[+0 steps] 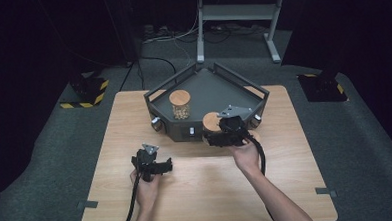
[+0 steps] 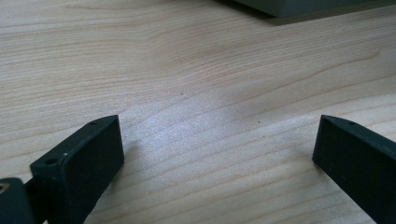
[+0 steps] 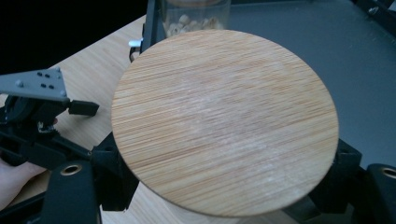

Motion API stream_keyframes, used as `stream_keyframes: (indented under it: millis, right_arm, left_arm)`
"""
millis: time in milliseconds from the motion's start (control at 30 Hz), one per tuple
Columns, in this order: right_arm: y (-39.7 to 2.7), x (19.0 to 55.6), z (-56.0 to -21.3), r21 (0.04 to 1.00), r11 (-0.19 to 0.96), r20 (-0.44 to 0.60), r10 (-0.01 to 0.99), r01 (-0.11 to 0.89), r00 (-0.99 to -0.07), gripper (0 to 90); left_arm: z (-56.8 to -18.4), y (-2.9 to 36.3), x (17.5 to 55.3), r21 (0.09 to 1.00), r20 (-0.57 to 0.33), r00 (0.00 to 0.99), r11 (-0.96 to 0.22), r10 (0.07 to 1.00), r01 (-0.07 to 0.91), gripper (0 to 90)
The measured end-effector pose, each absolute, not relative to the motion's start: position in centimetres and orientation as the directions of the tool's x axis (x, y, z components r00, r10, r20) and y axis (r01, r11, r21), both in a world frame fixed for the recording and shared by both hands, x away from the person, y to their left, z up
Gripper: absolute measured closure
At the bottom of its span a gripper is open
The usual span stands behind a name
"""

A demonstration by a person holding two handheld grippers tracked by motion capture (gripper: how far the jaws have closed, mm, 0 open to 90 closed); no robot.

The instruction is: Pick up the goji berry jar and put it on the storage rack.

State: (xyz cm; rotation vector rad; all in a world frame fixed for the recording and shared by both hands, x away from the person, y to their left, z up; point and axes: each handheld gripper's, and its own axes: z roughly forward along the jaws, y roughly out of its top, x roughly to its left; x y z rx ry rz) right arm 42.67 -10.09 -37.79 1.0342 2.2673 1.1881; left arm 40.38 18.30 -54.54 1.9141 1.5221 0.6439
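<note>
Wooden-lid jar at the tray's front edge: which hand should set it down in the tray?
Right. The right gripper is already shut on the jar with the wooden lid, at the tray beside the other jar. The left gripper sits open and empty over the table, farther back.

A: What carries everything here?

B: A light wooden table [image 1: 197, 195], grain running side to side, standing on grey carpet

A: And what sits straight on it?

B: A dark grey tray [image 1: 214, 87] with low walls and angled sides, at the middle of the far edge, its pointed back reaching just past that edge. Small knobs show along its front wall

A: Anything else on the wood?

B: Two dark tabs [image 1: 325, 191], one at the right edge and one at the left, both near the front corners

A: The front half?

B: Bare wood, seen close in the left gripper view
</note>
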Motion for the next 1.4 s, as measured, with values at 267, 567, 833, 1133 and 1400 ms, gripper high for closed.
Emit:
stream_keyframes:
  millis: [267, 567, 833, 1133, 1400]
  right_arm:
    - [-9.8, 43.4, -35.9, 0.829, 0.363, 0.001, 0.76, 0.426, -0.65, 25.6]
    - [-8.9, 45.0, -34.2, 0.827, 0.371, -0.029, 0.779, 0.423, -0.627, 25.5]
    - [-8.4, 46.9, -33.6, 0.823, 0.353, -0.025, 0.805, 0.446, -0.592, 25.5]
    - [-7.6, 49.0, -34.3, 0.801, 0.333, -0.02, 0.845, 0.498, -0.534, 25.5]
    - [-7.1, 50.4, -35.3, 0.786, 0.309, -0.019, 0.878, 0.535, -0.478, 25.5]
  left_arm:
    - [-54.5, 18.3, 40.4, 0.713, 0.003, 0.223, -0.159, 0.975, 0.683, 1.8]
    - [-54.5, 18.3, 40.4, 0.714, 0.002, 0.222, -0.156, 0.975, 0.682, 1.8]
    - [-54.6, 18.2, 40.4, 0.714, -0.001, 0.221, -0.154, 0.975, 0.683, 1.7]
    - [-54.6, 18.2, 40.4, 0.714, 0.0, 0.222, -0.155, 0.975, 0.683, 1.6]
    - [-54.5, 18.2, 40.4, 0.713, 0.0, 0.223, -0.156, 0.975, 0.684, 1.6]
